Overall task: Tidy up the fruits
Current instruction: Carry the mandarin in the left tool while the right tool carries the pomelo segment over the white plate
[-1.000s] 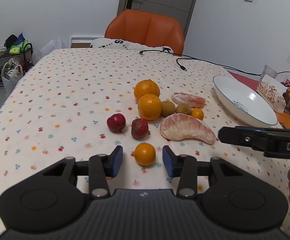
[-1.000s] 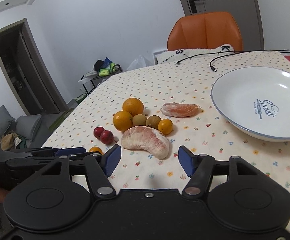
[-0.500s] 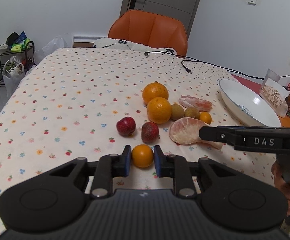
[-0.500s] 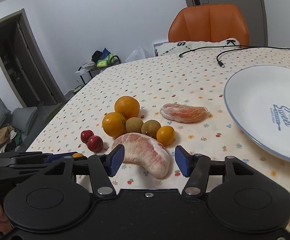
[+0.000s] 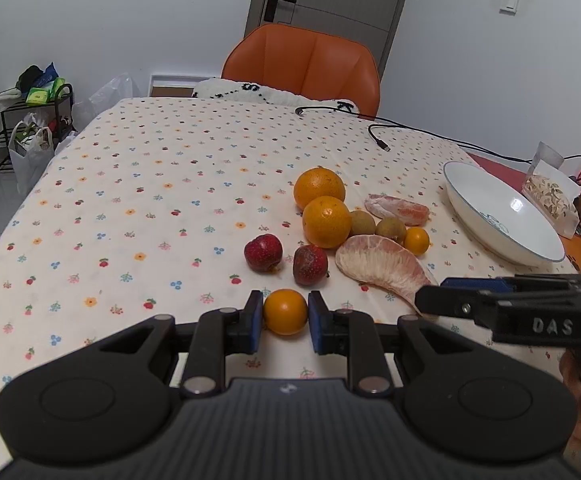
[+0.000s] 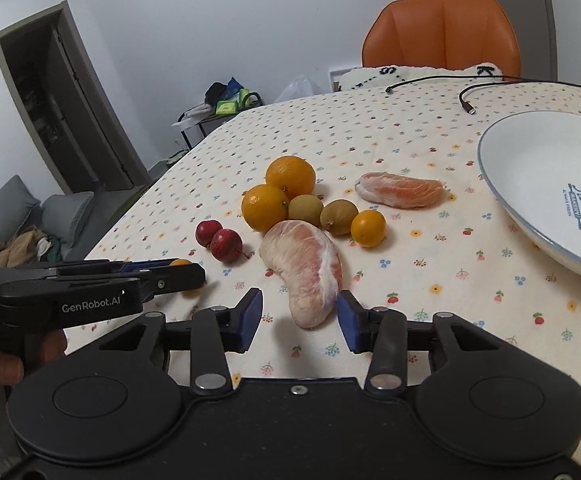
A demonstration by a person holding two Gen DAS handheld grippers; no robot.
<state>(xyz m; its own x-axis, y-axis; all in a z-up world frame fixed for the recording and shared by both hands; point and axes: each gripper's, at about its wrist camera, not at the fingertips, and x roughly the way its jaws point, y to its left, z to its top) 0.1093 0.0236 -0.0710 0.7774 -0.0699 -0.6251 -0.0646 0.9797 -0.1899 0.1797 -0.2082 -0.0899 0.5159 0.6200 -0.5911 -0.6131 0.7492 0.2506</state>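
- The left tool (image 5: 285,322) is clamped on a small orange citrus (image 5: 285,312), both blue pads pressed to its sides; the fruit sits on the flowered table (image 5: 130,208), at the near edge of the fruit cluster and well short of the white plate (image 5: 502,220).
- The right tool (image 6: 299,320) is closing round the near tip of the large peeled pomelo segment (image 6: 304,268) — the right pad sits at the flesh, the left pad shows a gap, so no grip is made yet.
- The segment lies on the table between the small citrus and the plate, its far end close to the two big oranges (image 6: 278,196) and two brown-green fruits (image 6: 322,212).
- Two red fruits (image 5: 286,258), a second small citrus (image 6: 367,228) and a smaller peeled segment (image 6: 400,190) rest untouched, all on the cluster side of the plate; the plate is empty.
- Step in hand, by the look of it: both pickups at once — one made, one forming.
- Next move likely calls for a gentle squeeze on the soft segment, then a lift and carry toward the plate; gripped only at its tip, the long piece may sag or swing.
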